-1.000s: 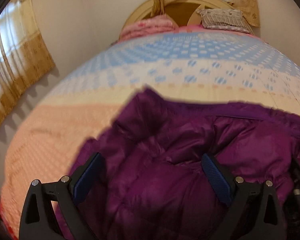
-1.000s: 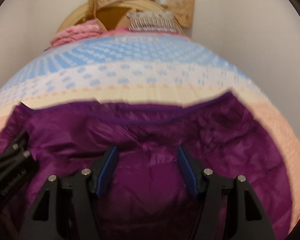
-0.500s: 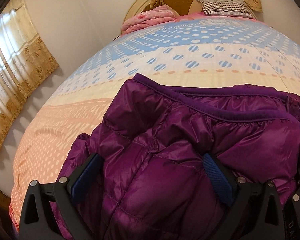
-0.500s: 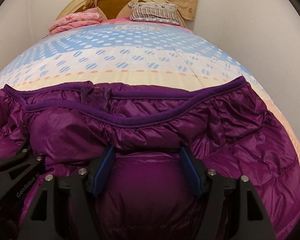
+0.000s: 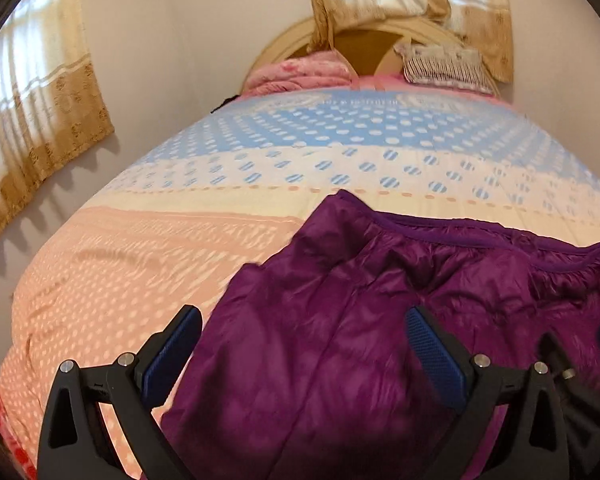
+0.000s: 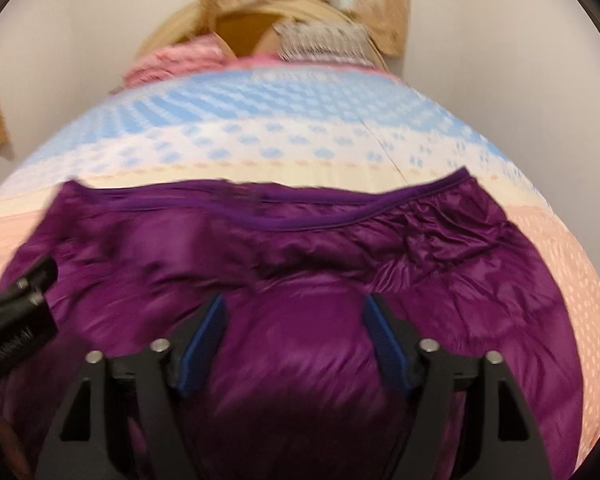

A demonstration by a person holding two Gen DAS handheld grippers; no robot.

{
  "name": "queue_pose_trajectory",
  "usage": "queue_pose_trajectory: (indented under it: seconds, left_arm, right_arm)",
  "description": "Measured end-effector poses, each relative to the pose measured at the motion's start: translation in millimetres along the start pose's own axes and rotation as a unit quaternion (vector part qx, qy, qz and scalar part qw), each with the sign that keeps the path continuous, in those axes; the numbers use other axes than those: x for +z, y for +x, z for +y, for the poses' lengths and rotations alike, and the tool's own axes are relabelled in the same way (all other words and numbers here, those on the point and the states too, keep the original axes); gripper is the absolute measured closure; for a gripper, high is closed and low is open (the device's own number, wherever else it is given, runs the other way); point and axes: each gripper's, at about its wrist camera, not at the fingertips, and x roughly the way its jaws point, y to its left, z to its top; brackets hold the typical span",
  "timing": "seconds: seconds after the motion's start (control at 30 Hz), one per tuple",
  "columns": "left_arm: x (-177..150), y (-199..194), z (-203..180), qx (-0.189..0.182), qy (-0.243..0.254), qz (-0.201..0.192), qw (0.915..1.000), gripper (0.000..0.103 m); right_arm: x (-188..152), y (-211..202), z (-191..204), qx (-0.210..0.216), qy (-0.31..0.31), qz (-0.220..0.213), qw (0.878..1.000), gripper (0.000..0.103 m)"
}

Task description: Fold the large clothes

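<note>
Left hand-held gripper (image 5: 300, 344) apart over jacket (image 5: 380, 320) | right (image 6: 294, 340) opening, jacket between | side curtain (image 5: 32, 128) left-view only

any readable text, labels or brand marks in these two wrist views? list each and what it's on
White lettering on the side of the left gripper, seen in the right wrist view: too blurred to read.
Purple jacket, bedspread, pillows, curtains: no text visible.

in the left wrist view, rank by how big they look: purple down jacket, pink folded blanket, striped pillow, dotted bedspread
1. dotted bedspread
2. purple down jacket, though nearness to the camera enlarges it
3. and 4. pink folded blanket and striped pillow look alike, both far off; no ranking
</note>
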Motion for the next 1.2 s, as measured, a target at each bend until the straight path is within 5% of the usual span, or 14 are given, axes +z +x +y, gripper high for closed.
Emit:
queue_pose_trajectory:
  seconds: [0.13, 0.43, 0.67, 0.83, 0.93, 1.03, 1.1, 1.17, 1.2]
  left_arm:
    - [-28, 29, -12, 0.039, 0.044, 0.038, 0.9976, 0.001]
    - [-35, 31, -14, 0.036, 0.037, 0.027, 0.9983, 0.001]
    - [-62, -23, 58, 0.026, -0.024, 0.011, 0.9993, 0.001]
    - [-87, -29, 114, 0.031, -0.119, 0.035, 0.9918, 0.001]
    - [-89, -14, 106, -0.005, -0.129, 0.072, 0.9890, 0.001]
    - [-88, -12, 91, -0.021, -0.114, 0.066, 0.9910, 0.002]
    - [-89, -8, 83, -0.037, -0.112, 0.069, 0.9906, 0.010]
    - [-89, -1, 75, -0.079, -0.106, 0.082, 0.9879, 0.056]
    - [-88, -4, 73, -0.090, -0.100, 0.078, 0.9878, 0.063]
  right_arm:
    - [-16, 13, 11, -0.019, -0.022, 0.008, 1.000, 0.023]
    - [-19, 31, 14, -0.036, -0.044, 0.025, 0.998, 0.018]
    - [-24, -8, -4, -0.015, -0.028, 0.021, 0.999, 0.017]
    - [-56, -60, -19, -0.015, -0.007, -0.011, 1.000, 0.007]
    - [-71, -50, -12, -0.032, -0.029, 0.005, 0.999, 0.006]
    - [-79, -38, -10, -0.039, -0.038, 0.012, 0.998, 0.006]
    - [-81, -30, -4, -0.054, -0.057, 0.014, 0.997, 0.005]
    - [-86, -28, -3, -0.060, -0.061, 0.006, 0.996, 0.003]
    - [-86, -28, -3, -0.059, -0.061, 0.005, 0.996, 0.003]
